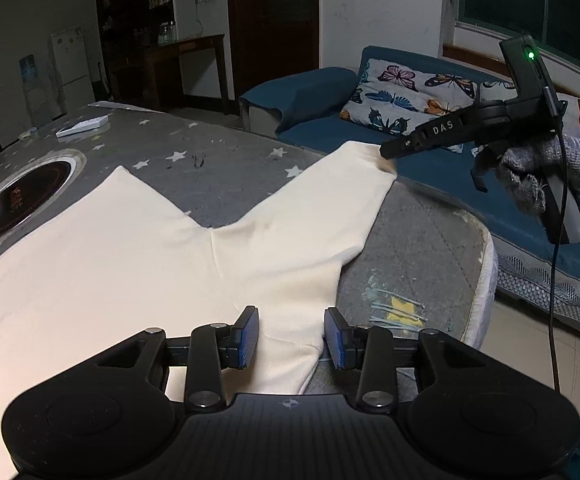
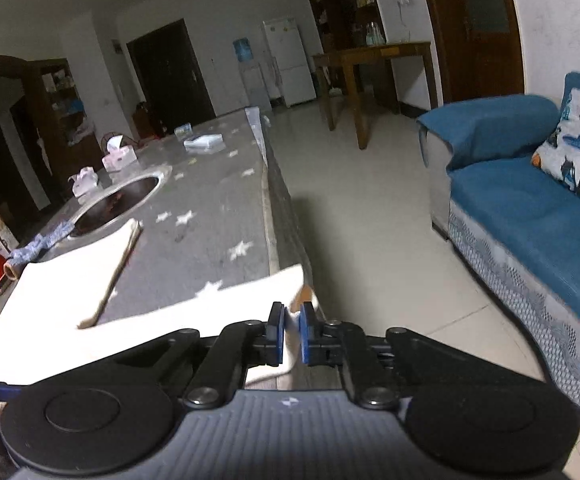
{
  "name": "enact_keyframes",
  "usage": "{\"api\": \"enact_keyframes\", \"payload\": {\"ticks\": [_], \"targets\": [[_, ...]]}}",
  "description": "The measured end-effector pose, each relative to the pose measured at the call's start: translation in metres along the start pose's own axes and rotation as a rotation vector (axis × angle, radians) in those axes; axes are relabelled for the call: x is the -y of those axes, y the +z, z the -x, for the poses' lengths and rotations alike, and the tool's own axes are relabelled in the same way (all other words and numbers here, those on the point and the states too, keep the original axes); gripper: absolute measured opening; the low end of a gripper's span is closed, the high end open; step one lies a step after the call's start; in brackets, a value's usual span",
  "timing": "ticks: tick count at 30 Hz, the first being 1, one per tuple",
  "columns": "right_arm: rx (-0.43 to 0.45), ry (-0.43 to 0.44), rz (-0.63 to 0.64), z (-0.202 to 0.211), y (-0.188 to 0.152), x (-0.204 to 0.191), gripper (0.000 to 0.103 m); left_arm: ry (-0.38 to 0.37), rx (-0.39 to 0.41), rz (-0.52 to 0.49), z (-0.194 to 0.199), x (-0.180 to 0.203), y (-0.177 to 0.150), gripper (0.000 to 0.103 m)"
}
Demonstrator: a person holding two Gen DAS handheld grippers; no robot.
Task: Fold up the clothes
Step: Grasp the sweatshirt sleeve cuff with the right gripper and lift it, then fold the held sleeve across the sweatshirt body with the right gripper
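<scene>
Cream trousers (image 1: 138, 248) spread flat on the star-print table (image 1: 218, 168), one leg end at the table edge. Right gripper (image 2: 291, 330) clamped on that hem; left gripper (image 1: 291, 336) parted, pads clear, straddling the waist end. Bare floor (image 2: 369, 208) between table and blue sofa (image 2: 529, 216) — open room.

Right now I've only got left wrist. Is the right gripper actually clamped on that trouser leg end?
Observer: Yes. Right wrist shows the right gripper with its fingers shut on the cuff of the cream trousers, fabric pinched between them.
Operator: Cuff on the table?
Observer: It sits right at the edge of the table, with bare floor just beyond.
Operator: Anything by the other leg?
Observer: A blue patterned cloth lies alongside it, next to the round recess.
</scene>
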State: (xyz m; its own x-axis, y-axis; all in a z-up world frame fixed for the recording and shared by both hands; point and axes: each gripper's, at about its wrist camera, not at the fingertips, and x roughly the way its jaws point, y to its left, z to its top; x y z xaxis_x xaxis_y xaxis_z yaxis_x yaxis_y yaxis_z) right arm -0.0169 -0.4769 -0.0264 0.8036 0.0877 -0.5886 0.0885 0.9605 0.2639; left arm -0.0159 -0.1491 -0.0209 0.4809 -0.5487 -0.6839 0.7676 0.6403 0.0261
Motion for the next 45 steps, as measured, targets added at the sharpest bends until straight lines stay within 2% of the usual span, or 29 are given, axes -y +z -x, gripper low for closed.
{"api": "enact_keyframes", "payload": {"ticks": [4, 10, 12, 14, 20, 22, 24, 29, 34, 38, 45], "targets": [[-0.013, -0.005, -0.016, -0.008, -0.005, 0.003, 0.022, -0.002, -0.001, 0.0, -0.001, 0.0, 0.001, 0.041], [-0.02, -0.005, -0.061, -0.016, -0.014, 0.01, 0.032, -0.004, -0.003, -0.002, -0.002, 0.002, 0.002, 0.042], [-0.017, 0.003, -0.072, -0.016, -0.015, 0.012, 0.029, -0.004, -0.006, -0.006, -0.004, 0.002, 0.002, 0.042], [-0.009, 0.003, -0.072, -0.016, -0.014, 0.013, 0.011, -0.005, -0.009, -0.008, -0.005, 0.003, 0.003, 0.042], [0.069, 0.028, -0.042, 0.004, 0.002, 0.002, 0.007, -0.02, -0.012, -0.028, -0.009, 0.01, 0.005, 0.042], [0.099, 0.048, -0.023, 0.015, 0.013, -0.005, 0.007, -0.028, -0.008, -0.042, -0.011, 0.013, 0.004, 0.046], [0.131, 0.068, 0.008, 0.025, 0.026, -0.015, 0.006, -0.032, 0.001, -0.054, -0.012, 0.016, 0.004, 0.05], [0.17, 0.139, 0.08, 0.04, 0.057, -0.048, 0.006, -0.046, 0.027, -0.034, -0.002, 0.013, 0.002, 0.05], [0.168, 0.215, 0.172, 0.044, 0.077, -0.093, 0.006, 0.009, 0.095, 0.042, 0.033, -0.014, -0.005, 0.053], [0.158, 0.289, 0.238, 0.042, 0.084, -0.134, 0.006, 0.091, 0.126, 0.116, 0.061, -0.043, -0.021, 0.054], [0.099, 0.416, 0.367, 0.028, 0.072, -0.22, 0.006, 0.191, 0.147, 0.225, 0.095, -0.077, -0.053, 0.055]]}}
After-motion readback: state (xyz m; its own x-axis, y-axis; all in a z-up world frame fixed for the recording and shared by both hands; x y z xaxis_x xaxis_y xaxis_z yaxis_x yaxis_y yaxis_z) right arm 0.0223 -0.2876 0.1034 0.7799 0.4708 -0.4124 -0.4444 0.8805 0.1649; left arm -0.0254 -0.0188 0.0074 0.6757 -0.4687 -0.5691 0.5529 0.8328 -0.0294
